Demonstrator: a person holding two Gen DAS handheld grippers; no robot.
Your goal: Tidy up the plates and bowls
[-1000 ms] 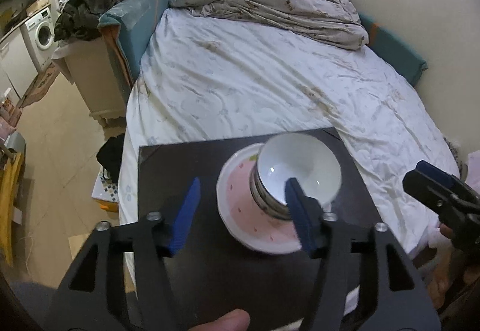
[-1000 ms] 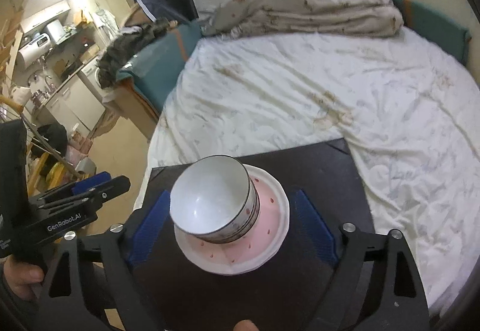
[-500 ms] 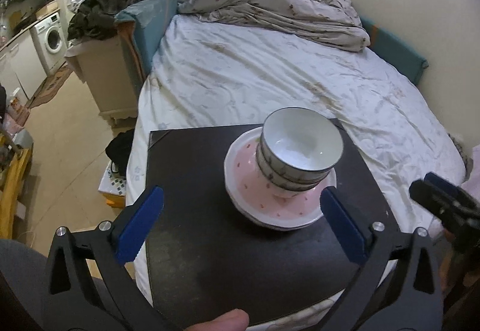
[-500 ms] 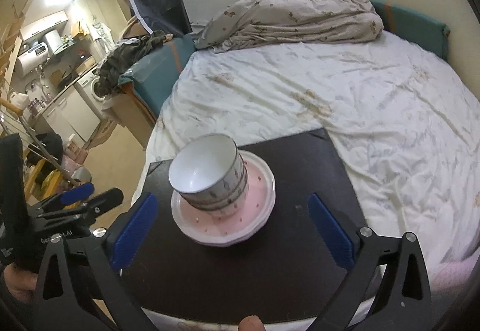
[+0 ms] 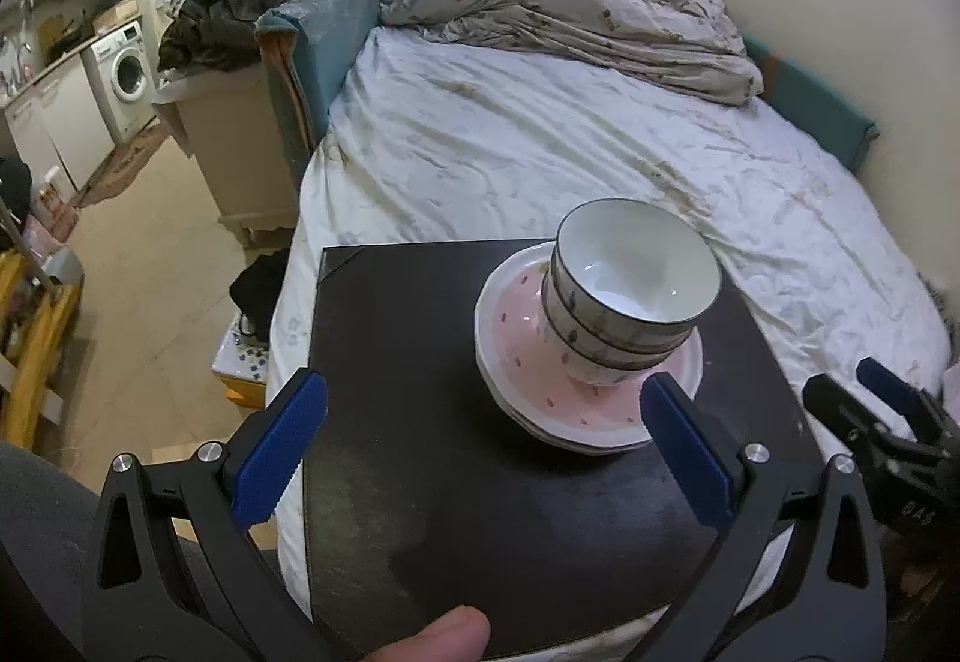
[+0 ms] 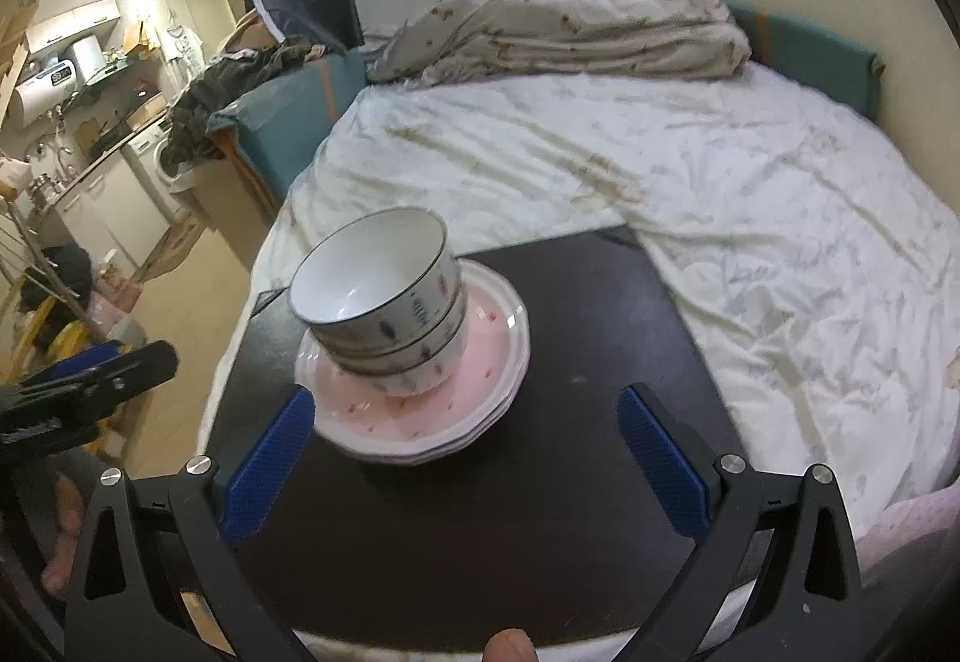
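Bedroom setting: dark board (image 5: 420, 482) resting on the bed (image 5: 540, 152). I have drawn the left gripper (image 5: 480, 446) and right gripper (image 6: 462, 458) back, both released and empty; stacked bowls (image 5: 624, 302) sit on pink plates (image 5: 540, 398), so stacking looks finished.

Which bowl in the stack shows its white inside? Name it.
The top bowl of the bowl stack: its glossy white inside is open to view. The bowls nested beneath it show only their patterned outer walls, above the pink plates.
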